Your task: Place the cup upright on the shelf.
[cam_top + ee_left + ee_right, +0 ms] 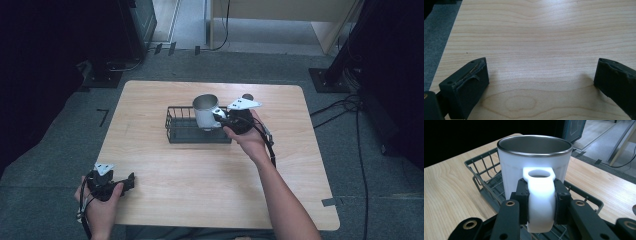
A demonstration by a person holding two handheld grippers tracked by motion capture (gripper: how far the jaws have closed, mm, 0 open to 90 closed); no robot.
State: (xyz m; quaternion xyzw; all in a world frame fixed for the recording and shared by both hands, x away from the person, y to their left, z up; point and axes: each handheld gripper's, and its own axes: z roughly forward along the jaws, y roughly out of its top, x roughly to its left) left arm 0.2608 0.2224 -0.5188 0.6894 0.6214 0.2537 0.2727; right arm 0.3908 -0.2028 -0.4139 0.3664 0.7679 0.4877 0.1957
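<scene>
Grey carpet floor [75,145] surrounds the light wooden table [210,175], cables [350,107] trailing.

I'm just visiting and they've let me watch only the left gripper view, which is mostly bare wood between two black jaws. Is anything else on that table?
Observer: Yes. A dark wire basket sits past the table's middle.
Operator: Is the other hand doing something?
Observer: The right gripper is shut on the handle of a white mug with a metal inside.
Operator: Where is the mug, then?
Observer: Upright, over the basket's right part. I cannot tell whether it rests on the basket or is held just above it.
Operator: And my gripper?
Observer: The left gripper is near the table's front left corner, jaws wide apart.
</scene>
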